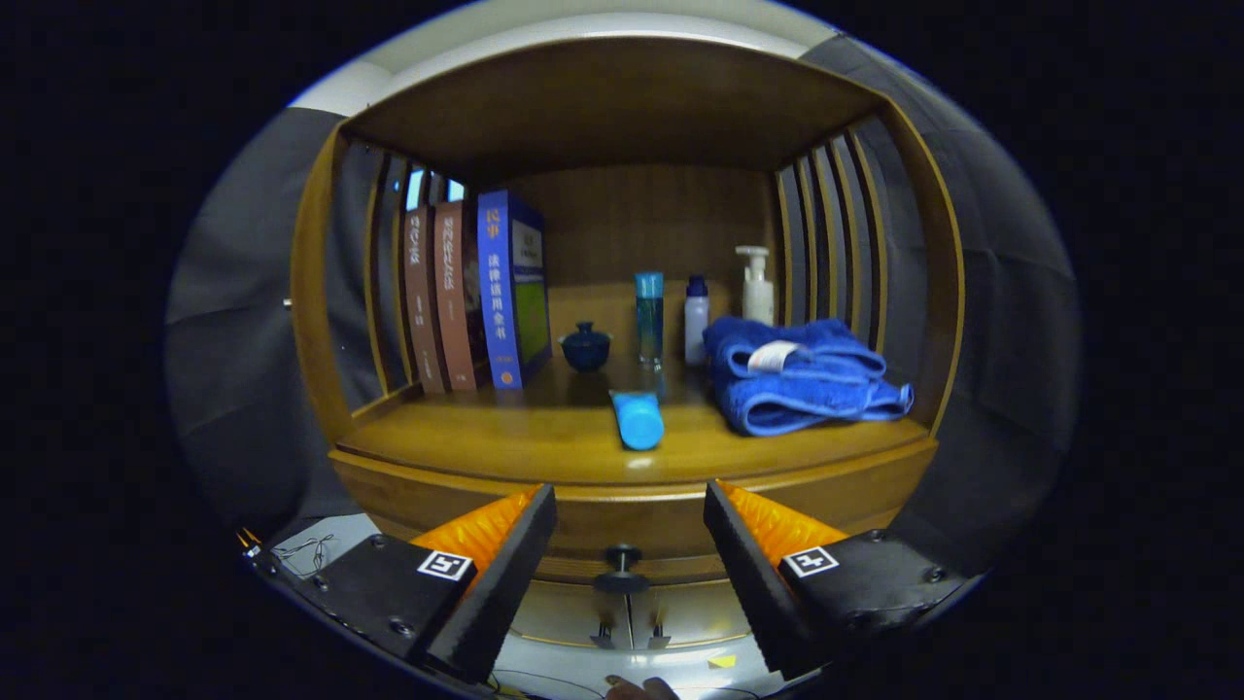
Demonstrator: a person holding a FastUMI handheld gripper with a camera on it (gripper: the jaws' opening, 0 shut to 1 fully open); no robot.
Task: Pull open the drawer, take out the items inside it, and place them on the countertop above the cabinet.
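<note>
My gripper (630, 506) is open, its two fingers spread wide with nothing between them. Just ahead and below them is the drawer front (622, 530) with its small dark knob (622, 559), sitting between the fingers and apart from both. Above it runs the wooden countertop (486, 437). A light blue tube (638, 418) lies on the countertop near its front edge, pointing toward me. I cannot tell from here how far the drawer stands out.
On the counter stand three books (476, 292) at the left, a small dark blue lidded cup (586, 347), a teal bottle (649, 316), a white bottle (696, 329), a pump bottle (757, 287) and a folded blue towel (797, 374). Slatted sides and a wooden top enclose the shelf.
</note>
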